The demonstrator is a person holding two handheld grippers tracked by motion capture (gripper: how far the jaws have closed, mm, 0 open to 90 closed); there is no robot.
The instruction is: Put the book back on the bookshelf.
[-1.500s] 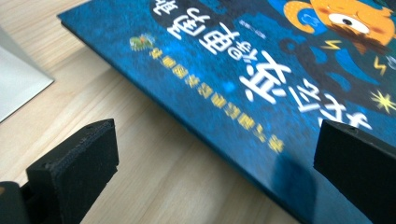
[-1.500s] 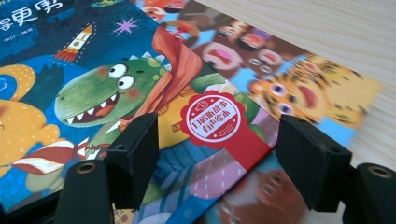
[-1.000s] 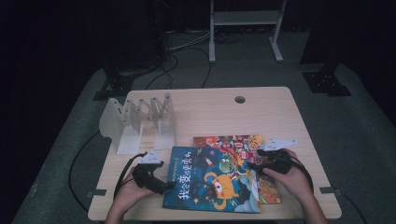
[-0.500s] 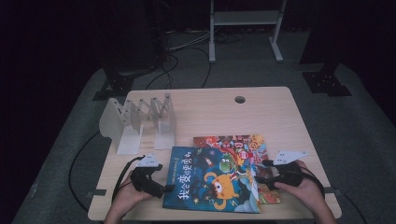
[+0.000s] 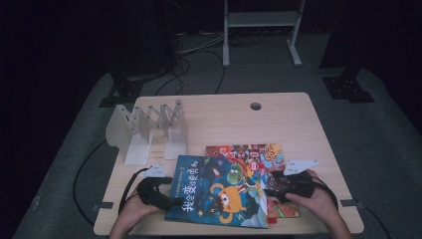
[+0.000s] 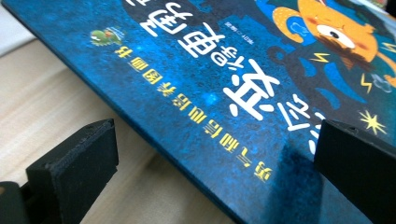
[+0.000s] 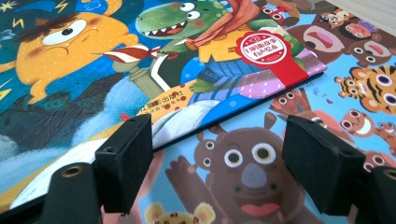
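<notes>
Left gripper (image 5: 171, 201) fingers released, straddling blue book (image 5: 219, 191) edge; right gripper (image 5: 271, 185) fingers just opening, gripping nothing.

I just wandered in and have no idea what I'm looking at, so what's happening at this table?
A person holds a two-jaw tool in each hand over two picture books lying flat, the blue picture book on top of the animal picture book. The left gripper sits at the blue book's left edge, jaws open astride that edge. The right gripper sits at its right edge; its jaws have just been opening and clamp nothing. A white book rack stands empty behind.
</notes>
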